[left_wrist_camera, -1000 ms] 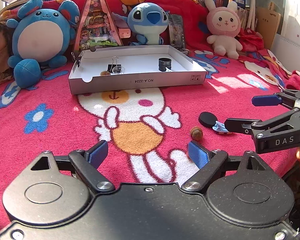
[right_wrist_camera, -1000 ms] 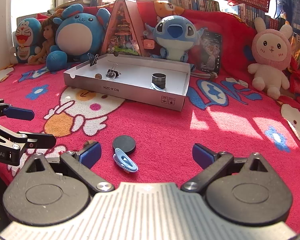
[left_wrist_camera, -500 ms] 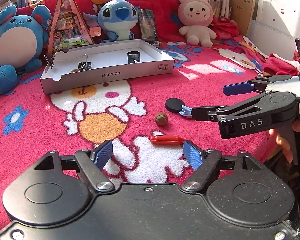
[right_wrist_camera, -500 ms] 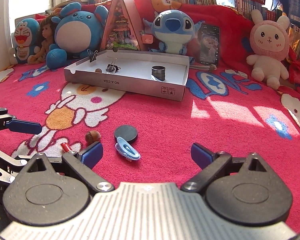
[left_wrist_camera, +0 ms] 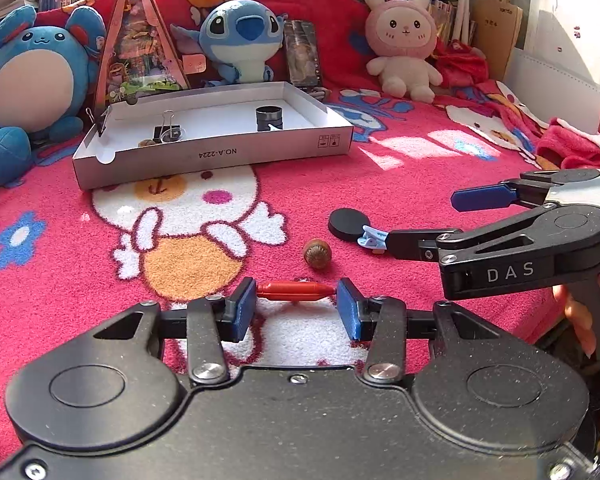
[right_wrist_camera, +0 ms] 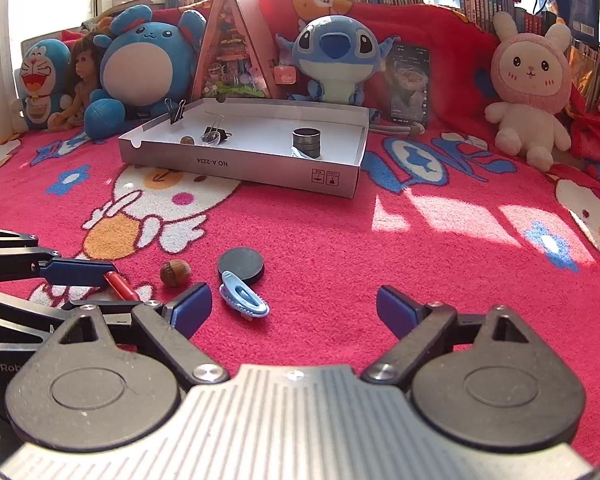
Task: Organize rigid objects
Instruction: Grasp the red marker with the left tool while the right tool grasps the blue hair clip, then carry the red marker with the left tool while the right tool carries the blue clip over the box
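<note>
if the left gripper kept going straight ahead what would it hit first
The red pen, lying crosswise between the left gripper's open fingers. Beyond it sits the acorn, slightly to the right, though depth is hard to judge.

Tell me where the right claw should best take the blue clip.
Across the narrow middle of the blue clip, from above. It lies flat and elongated on the blanket, slanted, so the right claw would likely need turning to span its width.
</note>
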A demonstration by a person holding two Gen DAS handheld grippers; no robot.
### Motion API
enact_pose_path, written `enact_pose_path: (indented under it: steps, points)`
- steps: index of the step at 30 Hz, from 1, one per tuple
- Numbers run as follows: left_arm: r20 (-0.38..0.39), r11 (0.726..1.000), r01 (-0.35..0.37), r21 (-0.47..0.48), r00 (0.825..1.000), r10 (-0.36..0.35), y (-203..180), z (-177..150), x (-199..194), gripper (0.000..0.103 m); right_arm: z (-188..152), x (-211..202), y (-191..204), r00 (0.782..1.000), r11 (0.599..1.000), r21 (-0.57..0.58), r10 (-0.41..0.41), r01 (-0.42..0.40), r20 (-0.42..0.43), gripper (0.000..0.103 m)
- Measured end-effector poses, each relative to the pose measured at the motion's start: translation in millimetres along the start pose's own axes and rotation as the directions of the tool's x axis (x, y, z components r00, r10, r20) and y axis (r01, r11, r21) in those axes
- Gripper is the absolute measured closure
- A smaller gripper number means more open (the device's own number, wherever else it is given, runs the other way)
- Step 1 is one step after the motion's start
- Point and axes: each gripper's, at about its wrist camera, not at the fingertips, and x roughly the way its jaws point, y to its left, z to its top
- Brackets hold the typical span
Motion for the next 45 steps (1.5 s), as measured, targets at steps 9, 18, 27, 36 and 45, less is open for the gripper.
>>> enact_pose_path:
  steps: [9,18,27,36,45]
  points:
    - [0.009,0.995,-0.082,-0.057,0.997,0.082,27,12,0,0.061,-4,11,15,0.997,0.998,-0.001,0.065,-0.065,-0.031,0.027]
    - [0.007,0.994,-0.085,-0.064,0.996,0.086,29,13,2,0.061,-2,18,24,0.998,0.998,-0.009,0.06,-0.06,-0.031,0.043]
    - [0.01,0.993,-0.094,-0.077,0.995,0.095,31,16,6,0.061,-1,17,24,0.999,0.999,-0.017,0.036,-0.036,-0.021,0.078]
    - [0.018,0.989,-0.111,-0.098,0.993,0.113,39,24,10,0.061,4,13,23,1.0,1.0,-0.01,0.023,-0.023,0.0,0.083]
    - [0.044,0.98,-0.141,-0.143,0.988,0.148,58,40,10,0.061,17,11,20,0.999,1.0,-0.004,0.004,-0.004,0.043,0.083]
